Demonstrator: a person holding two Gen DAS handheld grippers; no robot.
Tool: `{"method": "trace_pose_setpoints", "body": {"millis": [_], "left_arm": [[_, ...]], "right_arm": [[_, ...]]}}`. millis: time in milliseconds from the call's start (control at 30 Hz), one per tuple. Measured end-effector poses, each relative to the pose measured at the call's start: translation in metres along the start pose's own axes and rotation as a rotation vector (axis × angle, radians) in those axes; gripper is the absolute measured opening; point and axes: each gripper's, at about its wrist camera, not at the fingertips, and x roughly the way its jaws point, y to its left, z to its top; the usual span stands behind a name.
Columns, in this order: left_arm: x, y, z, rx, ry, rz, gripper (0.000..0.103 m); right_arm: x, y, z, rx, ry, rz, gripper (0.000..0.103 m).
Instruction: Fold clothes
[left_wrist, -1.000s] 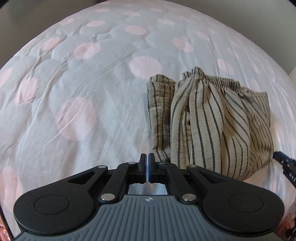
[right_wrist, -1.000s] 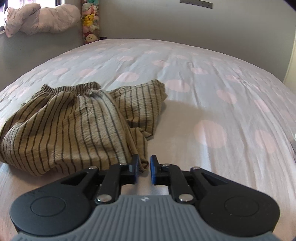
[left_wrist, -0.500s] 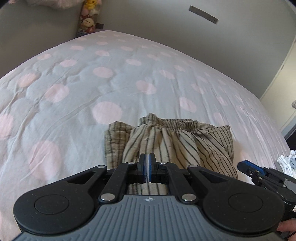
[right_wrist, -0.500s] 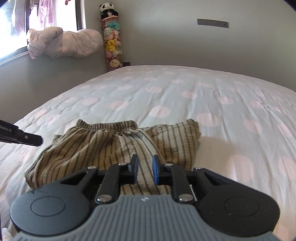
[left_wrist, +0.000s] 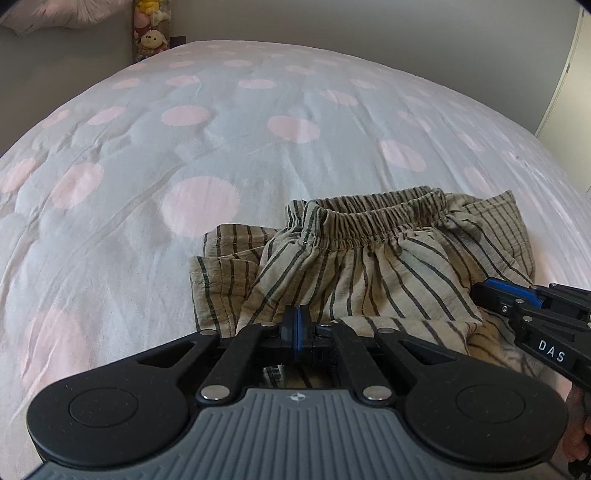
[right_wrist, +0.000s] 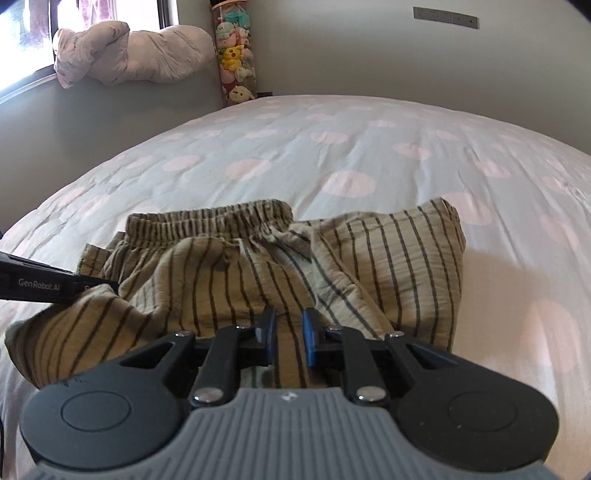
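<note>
**Striped shorts half folded on the spotted bed**

The striped shorts lie bunched on the near part of the bed, on its pale cover with pink dots. The elastic waistband faces the far wall, and one leg panel is spread flat to the right while the rest is rumpled and doubled over on itself.

The left gripper hovers low at the near edge of the cloth with its fingers pressed together; I see no fabric caught between them, so it looks empty. The right gripper sits over the middle of the near hem with its fingers a little apart, stripes showing through the gap, and nothing pinched as far as I can tell.

To my eye the fold is partway done: the garment is gathered but not yet squared. The next move seems to call for each gripper to take a near corner or hem edge, pull the wrinkles out, and lay the loose leg over the other. The left would need to open first.

In the far corner stands a tube of plush toys, and a rolled quilt rests on the sill.
</note>
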Motion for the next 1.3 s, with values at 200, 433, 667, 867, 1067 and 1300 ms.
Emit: {"method": "trace_pose_setpoints", "body": {"millis": [200, 433, 667, 867, 1067, 1300], "left_arm": [[-0.006, -0.014, -0.003, 0.103, -0.029, 0.064, 0.0], [-0.046, -0.023, -0.007, 0.088, -0.053, 0.0, 0.001], [-0.082, -0.033, -0.014, 0.077, -0.048, -0.087, 0.001], [-0.061, -0.042, -0.022, 0.093, 0.1, -0.062, 0.001], [-0.028, -0.035, -0.028, 0.063, 0.218, -0.056, 0.0], [-0.041, -0.036, -0.03, 0.073, 0.171, -0.053, 0.001]], "right_arm": [[-0.006, -0.001, -0.003, -0.014, -0.018, -0.011, 0.013], [-0.037, 0.015, -0.006, -0.046, -0.085, 0.027, 0.015], [-0.077, 0.046, -0.014, -0.125, -0.185, 0.185, 0.019], [-0.059, 0.063, -0.032, -0.191, -0.049, 0.228, 0.02], [-0.04, 0.065, -0.044, -0.206, 0.05, 0.201, 0.02], [-0.049, 0.059, -0.038, -0.195, 0.01, 0.203, 0.022]]}}
